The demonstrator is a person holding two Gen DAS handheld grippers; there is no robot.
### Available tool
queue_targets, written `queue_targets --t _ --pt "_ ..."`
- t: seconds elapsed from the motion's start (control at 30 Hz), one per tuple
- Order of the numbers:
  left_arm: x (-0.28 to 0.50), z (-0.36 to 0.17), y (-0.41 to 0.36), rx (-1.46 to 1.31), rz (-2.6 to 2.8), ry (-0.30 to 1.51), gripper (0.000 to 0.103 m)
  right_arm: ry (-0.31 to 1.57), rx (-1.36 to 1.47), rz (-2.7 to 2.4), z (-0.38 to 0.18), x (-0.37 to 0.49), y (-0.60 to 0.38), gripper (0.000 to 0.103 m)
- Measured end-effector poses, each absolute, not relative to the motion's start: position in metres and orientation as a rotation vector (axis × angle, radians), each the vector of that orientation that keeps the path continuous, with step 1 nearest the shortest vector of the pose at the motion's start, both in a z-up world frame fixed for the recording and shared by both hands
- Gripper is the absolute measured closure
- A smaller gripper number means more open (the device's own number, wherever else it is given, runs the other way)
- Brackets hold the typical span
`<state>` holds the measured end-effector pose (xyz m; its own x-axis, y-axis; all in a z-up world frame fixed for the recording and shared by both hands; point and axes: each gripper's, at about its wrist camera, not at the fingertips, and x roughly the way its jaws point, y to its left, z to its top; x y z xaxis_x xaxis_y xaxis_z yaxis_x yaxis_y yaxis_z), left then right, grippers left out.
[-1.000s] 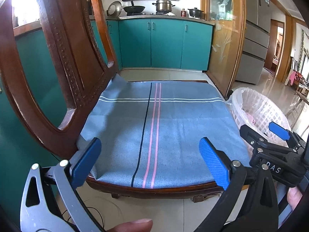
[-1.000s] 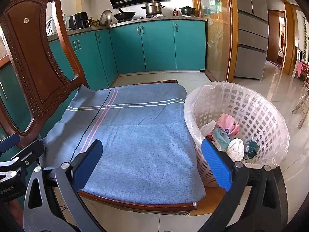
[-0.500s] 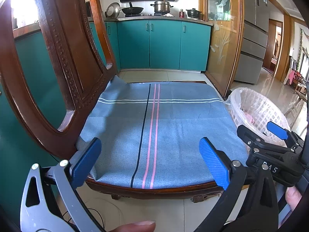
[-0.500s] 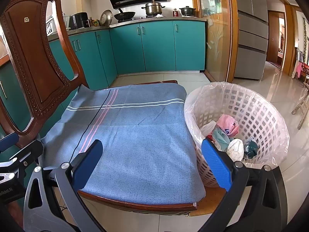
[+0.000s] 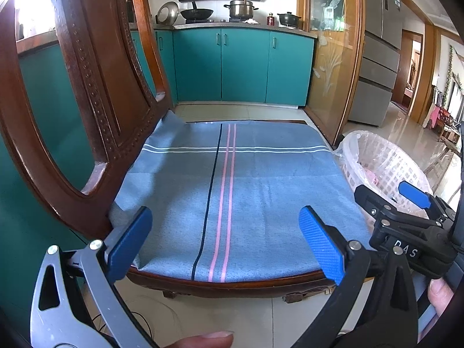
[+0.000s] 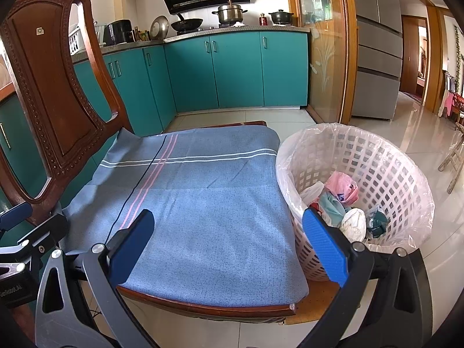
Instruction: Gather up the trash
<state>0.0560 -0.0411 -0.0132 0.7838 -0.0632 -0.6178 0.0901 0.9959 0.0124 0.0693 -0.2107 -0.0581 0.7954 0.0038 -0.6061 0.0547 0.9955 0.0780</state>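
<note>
A white lattice basket [image 6: 385, 156] lined with a clear bag stands on the right end of the wooden chair seat. Inside it lie several crumpled pieces of trash [image 6: 342, 200], pink, teal and white. The same basket [image 5: 385, 159] shows at the right of the left wrist view. My right gripper [image 6: 227, 245] is open and holds nothing, hovering over the seat's front edge beside the basket. My left gripper [image 5: 224, 240] is also open and holds nothing, above the front of the blue striped cloth [image 5: 232, 191]. No loose trash lies on the cloth.
The carved wooden chair back [image 6: 49, 95] rises at the left. Teal kitchen cabinets [image 6: 237, 69] stand behind, with pots on the counter. A grey fridge [image 6: 377, 43] and a doorway are at the right. Pale floor tiles [image 6: 429, 133] surround the chair.
The left gripper has drifted slightly, so the basket sits a little lower and farther right in its view. The right gripper has hardly moved. Both stay open.
</note>
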Motion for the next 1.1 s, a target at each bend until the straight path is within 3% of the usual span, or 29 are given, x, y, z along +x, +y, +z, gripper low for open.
queue_targets --t 1.1 --pt "0.0577 -0.0166 -0.0409 0.058 -0.093 0.679 0.002 0.656 0.075 -0.023 -0.0629 0.0699 -0.2047 0.003"
